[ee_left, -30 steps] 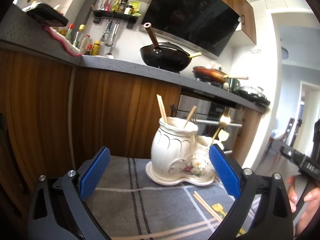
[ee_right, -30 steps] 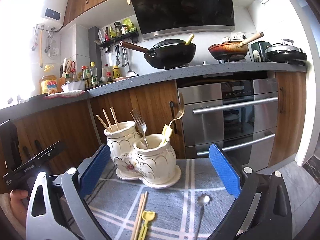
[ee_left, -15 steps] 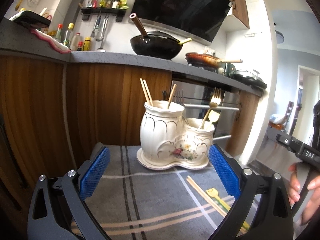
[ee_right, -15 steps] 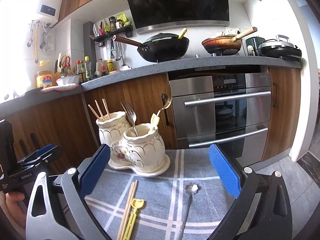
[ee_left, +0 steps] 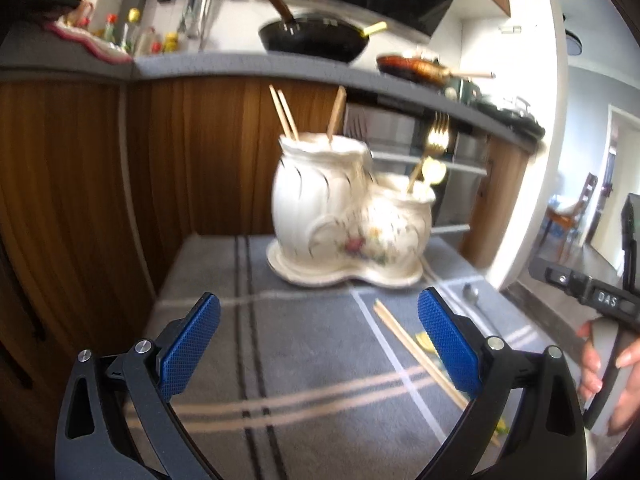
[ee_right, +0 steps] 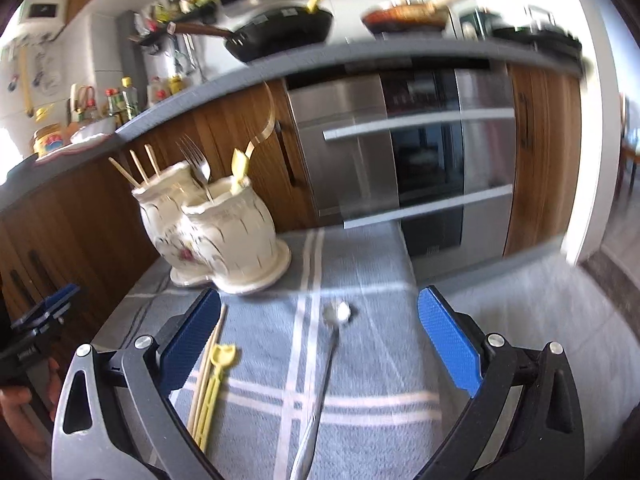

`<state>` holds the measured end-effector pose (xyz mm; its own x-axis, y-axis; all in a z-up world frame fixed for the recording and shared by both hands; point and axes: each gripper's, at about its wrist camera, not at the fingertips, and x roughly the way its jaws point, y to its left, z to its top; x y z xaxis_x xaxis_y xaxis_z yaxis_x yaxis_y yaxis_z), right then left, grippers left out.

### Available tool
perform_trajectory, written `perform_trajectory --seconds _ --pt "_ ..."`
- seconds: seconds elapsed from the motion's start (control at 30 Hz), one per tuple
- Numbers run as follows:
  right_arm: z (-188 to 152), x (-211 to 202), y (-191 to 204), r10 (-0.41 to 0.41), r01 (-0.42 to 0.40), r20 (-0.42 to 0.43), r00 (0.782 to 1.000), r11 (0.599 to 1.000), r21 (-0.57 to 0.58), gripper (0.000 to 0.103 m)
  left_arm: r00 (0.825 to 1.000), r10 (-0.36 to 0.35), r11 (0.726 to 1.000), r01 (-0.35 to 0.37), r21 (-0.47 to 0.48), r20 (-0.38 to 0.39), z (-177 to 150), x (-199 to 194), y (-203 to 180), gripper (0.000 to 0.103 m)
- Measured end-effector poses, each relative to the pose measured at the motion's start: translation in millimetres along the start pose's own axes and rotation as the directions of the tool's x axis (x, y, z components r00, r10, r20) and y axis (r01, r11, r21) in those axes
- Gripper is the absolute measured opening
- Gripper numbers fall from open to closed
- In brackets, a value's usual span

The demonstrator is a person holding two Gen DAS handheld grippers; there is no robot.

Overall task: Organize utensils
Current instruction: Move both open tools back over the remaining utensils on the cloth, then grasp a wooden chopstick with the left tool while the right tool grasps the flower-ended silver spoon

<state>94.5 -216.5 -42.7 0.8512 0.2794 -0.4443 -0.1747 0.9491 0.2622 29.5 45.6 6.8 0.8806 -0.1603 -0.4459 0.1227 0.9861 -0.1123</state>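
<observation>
Left tool (ee_left: 318, 334) spread wide, pinching nothing, low in frame over the grey checked cloth (ee_left: 312, 364). Right tool (ee_right: 318, 334) likewise spread and empty. Ceramic utensil holder (ee_right: 224, 232) at left centre of the right view, holding chopsticks and forks. On the surface below it: chopstick pair (ee_right: 206, 368), yellow utensil (ee_right: 214, 380), metal spoon (ee_right: 326, 364) between the right tool's blue pads.

Bare cloth (ee_right: 372, 360) right of spoon (ee_right: 320, 380); ceramic holder (ee_right: 224, 236) blocks far left.
</observation>
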Motion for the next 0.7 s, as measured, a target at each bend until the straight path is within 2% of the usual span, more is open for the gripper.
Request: perform_trajectory --seconds 0.17,0.27,0.4,0.53,0.7 --pt "-17.5 10.1 -5.3 -0.03 0.03 -0.099 0.995 1.0 -0.004 0.098 0.994 -0.046 0.999 0.046 -0.001 -0.103 -9.4 15.7 -13.5 0.098" --pt "-26.2 15.0 -1.1 -0.049 0.043 -0.14 0.989 0.998 -0.048 0.098 0.984 -0.034 0.999 0.036 0.011 -0.173 -15.5 27.3 -24.4 0.098" --pt "-29.7 17.5 7.4 -0.075 0.06 -0.144 0.987 0.992 -0.11 0.098 0.964 -0.006 0.999 0.019 0.046 -0.266 -26.5 43.7 -42.0 0.098" --pt "-31.4 19.3 12.4 -0.086 0.065 -0.145 0.986 0.987 -0.148 0.098 0.949 0.042 0.995 -0.011 0.101 -0.314 -34.7 54.9 -55.6 0.096" --pt "-32.2 22.0 11.7 -0.078 0.054 -0.16 0.984 0.987 -0.149 0.098 0.939 0.039 0.995 -0.004 0.104 -0.34 -39.0 60.6 -63.6 0.095"
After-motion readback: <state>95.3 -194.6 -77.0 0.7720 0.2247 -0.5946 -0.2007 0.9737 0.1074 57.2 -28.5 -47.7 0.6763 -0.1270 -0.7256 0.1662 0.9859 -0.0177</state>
